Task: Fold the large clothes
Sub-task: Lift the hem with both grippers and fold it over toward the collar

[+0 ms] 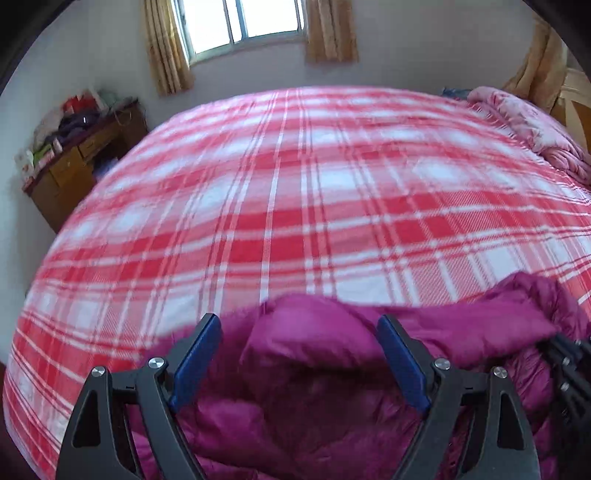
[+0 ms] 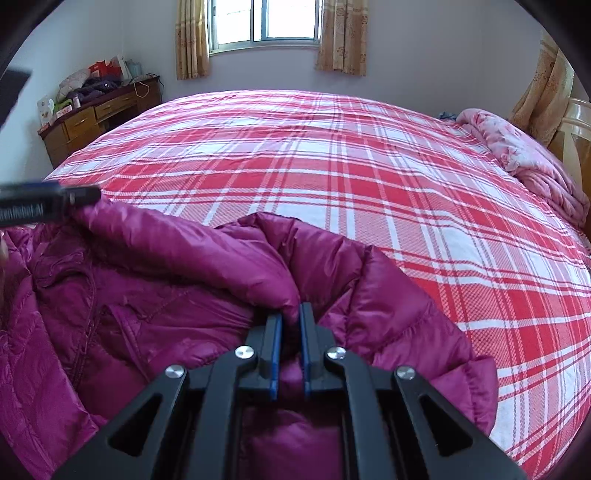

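Observation:
A magenta puffer jacket point(image 2: 155, 295) lies bunched at the near edge of a bed with a red and white plaid sheet point(image 2: 332, 177). My right gripper point(image 2: 290, 314) is shut on a fold of the jacket near its collar. My left gripper point(image 1: 299, 325) is open, its blue pads on either side of a raised jacket fold point(image 1: 310, 343) without pinching it. The left gripper also shows at the left edge of the right wrist view point(image 2: 48, 201). Part of the right gripper shows at the right edge of the left wrist view point(image 1: 569, 365).
A pink floral quilt point(image 2: 524, 162) is bundled at the bed's far right by a wooden headboard point(image 2: 576, 140). A wooden desk point(image 2: 92, 114) piled with clutter stands at the far left. A curtained window point(image 2: 264, 22) is behind the bed.

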Demonstrator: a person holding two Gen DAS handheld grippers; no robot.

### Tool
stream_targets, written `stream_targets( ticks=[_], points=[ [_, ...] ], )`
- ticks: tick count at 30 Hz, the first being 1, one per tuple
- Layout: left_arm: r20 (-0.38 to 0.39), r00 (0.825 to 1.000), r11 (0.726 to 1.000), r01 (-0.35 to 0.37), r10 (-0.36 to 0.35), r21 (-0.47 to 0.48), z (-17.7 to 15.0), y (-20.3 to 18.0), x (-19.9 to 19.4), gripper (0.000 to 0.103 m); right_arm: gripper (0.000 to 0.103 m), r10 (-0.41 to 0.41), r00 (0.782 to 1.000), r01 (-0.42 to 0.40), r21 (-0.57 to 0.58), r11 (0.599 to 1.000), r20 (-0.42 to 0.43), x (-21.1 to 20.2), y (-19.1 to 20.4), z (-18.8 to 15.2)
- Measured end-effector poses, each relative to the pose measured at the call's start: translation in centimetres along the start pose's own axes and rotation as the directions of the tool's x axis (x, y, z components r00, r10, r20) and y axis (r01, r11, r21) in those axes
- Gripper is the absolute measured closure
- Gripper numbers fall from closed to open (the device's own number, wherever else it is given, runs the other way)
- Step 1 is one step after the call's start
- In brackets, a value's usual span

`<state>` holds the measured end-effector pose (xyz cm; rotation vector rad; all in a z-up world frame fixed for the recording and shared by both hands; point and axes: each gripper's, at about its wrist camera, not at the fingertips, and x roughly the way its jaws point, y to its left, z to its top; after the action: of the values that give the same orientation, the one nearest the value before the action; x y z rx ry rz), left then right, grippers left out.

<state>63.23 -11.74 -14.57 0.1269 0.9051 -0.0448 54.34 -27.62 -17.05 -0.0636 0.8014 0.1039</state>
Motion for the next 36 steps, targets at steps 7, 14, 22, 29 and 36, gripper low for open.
stream_targets(
  ticks=[7, 14, 22, 29, 36],
  points=[
    [-0.032, 0.999, 1.0, -0.004, 0.004, 0.007, -2.0, -0.1, 1.3, 0.016, 0.067, 0.013, 0.996, -0.017, 0.044, 0.999, 0.09, -3.9, -0.7, 0.2],
    [-0.008, 1.0, 1.0, -0.017, 0.017, -0.005, -1.8, 0.0, 0.8, 0.016, 0.053, 0.06, 0.982, -0.081, 0.112, 0.99, 0.18, -5.7, 0.9, 4.4],
    [0.064, 0.995, 0.997, 0.076, -0.075, -0.026, -0.2, -1.1, -1.8, 0.016, 0.056, 0.093, 0.995, -0.094, 0.071, 0.993, 0.023, 0.5, 2.9, 3.7],
    [-0.016, 0.999, 0.998, 0.052, -0.052, -0.031, -2.3, -1.3, 2.0, 0.016, 0.058, 0.105, 0.994, -0.105, 0.079, 0.991, 0.003, 1.4, 2.0, 2.1],
    [-0.015, 0.999, 0.999, 0.028, -0.029, -0.025, -2.6, -1.7, 2.9, 0.009, 0.058, 0.087, 0.996, -0.086, 0.072, 0.994, -0.02, 2.1, 2.5, 1.9]
  ],
)
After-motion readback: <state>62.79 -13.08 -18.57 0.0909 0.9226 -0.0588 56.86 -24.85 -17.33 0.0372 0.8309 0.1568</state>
